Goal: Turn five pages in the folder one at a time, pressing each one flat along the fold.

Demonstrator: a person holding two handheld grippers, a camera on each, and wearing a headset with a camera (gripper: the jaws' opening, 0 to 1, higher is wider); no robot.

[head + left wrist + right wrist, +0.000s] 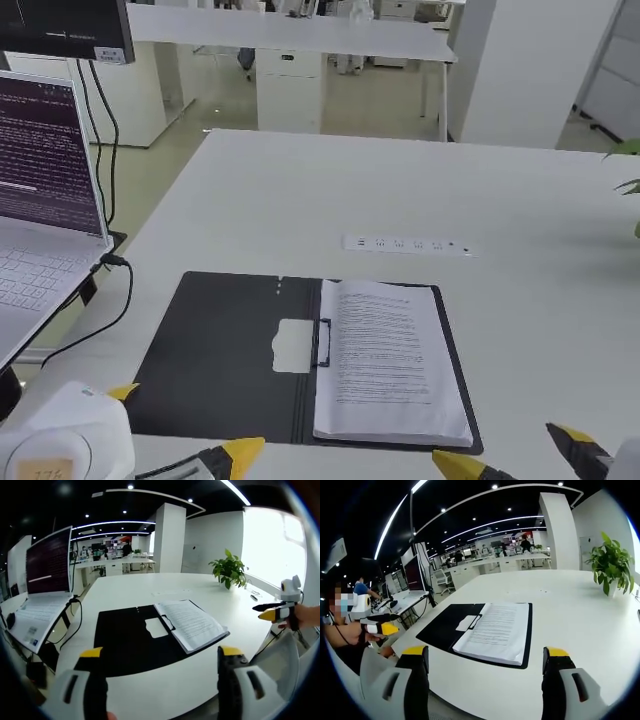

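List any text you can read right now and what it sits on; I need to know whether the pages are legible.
White printed page stack in the open black folder: lines of print, too small to read.
Purple screen of the silver laptop: text lines, blurred.
White socket strip in the white table: marks, unreadable.
Tan sticker on the left gripper: maybe "176", blurred.

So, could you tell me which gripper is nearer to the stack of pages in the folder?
Right. The right gripper is just off the near right corner of the stack of pages; the left gripper is in front of the folder's black cover, further off.
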